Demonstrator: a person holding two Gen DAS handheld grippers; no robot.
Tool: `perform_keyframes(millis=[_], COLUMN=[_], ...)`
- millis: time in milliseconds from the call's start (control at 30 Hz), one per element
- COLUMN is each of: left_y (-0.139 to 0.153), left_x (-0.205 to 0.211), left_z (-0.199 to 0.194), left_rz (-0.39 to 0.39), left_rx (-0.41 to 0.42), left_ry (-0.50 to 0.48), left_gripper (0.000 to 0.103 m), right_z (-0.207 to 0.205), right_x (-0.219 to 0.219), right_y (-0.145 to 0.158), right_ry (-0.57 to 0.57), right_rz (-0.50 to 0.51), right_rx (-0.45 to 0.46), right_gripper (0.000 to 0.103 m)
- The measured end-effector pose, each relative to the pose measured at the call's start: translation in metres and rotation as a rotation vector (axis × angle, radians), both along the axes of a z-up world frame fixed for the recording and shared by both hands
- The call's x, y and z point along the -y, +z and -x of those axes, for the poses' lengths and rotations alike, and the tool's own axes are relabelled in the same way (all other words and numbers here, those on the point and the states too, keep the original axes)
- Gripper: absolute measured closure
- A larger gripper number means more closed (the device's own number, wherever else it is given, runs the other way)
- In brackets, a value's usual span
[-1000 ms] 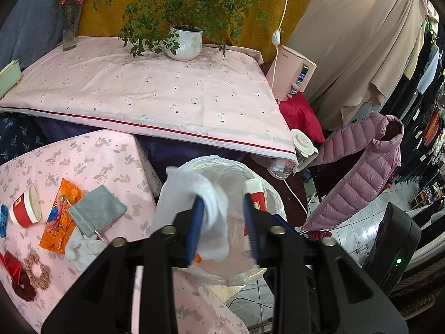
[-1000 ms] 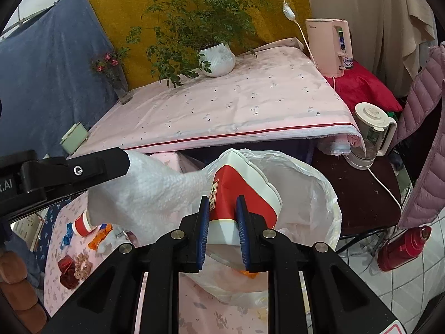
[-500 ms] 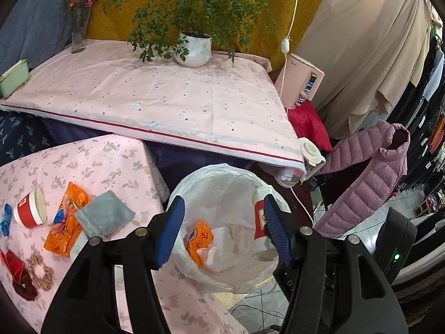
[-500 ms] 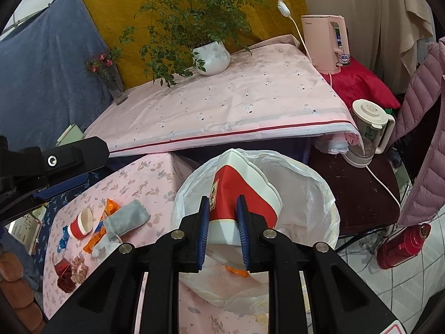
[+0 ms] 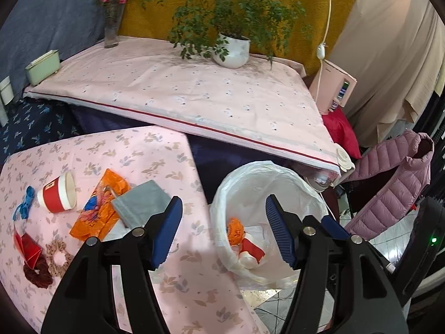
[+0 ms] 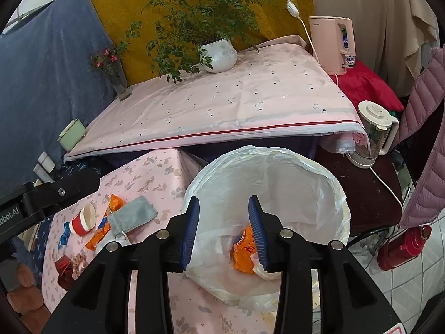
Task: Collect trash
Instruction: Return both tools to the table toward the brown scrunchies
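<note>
Both grippers hover empty over the white bag-lined bin (image 6: 338,194): left gripper (image 5: 222,231) jaws opening wide, right gripper (image 6: 224,229) jaws parting narrower. Inside lie a crumpled orange wrapper (image 6: 244,253) and a red paper cup (image 5: 251,252), half-hidden in translucent plastic folds.

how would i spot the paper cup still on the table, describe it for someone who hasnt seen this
Start at the low table with the pink leaf-print cloth, left of the white trash bag. In the litter near its left edge, the cup lies on its side beside an orange wrapper. It is the only red cylinder with a white rim, its open mouth facing the wrapper.
</note>
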State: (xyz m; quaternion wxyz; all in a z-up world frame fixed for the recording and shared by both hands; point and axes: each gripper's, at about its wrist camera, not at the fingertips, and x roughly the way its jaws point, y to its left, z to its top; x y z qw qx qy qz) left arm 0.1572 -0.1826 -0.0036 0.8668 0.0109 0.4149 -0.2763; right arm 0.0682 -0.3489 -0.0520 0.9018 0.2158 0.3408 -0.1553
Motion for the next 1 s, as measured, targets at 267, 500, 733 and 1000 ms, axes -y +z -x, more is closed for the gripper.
perform_keyframes(millis=[267, 500, 733, 1000], left_y=[-0.008, -0.014, -0.025, -0.045], left_x=[-0.03, -0.06, -0.097, -0.151], left_z=[0.001, 0.0, -0.001, -0.002], left_rz=[-0.016, -0.026, -0.053, -0.093], left_rx=[0.005, 0.0, 0.001, -0.017], left_ry=[0.06, 0.117, 0.191, 0.306], left_gripper=[0.044, 0.044, 0.044, 0.037], right_z=[-0.001, -0.005, -0.01, -0.017], right_x=[-0.022, -0.049, -0.08, -0.124], right_y=[0.005, 0.008, 0.008, 0.003], right_ry=[0.034, 0.08, 0.14, 0.218], right_rz=[0.02, 0.041, 0.05, 0.064], right_rx=[0.003, -0.001, -0.011, -0.026], right_gripper=[0.057, 0.054, 0.053, 0.051])
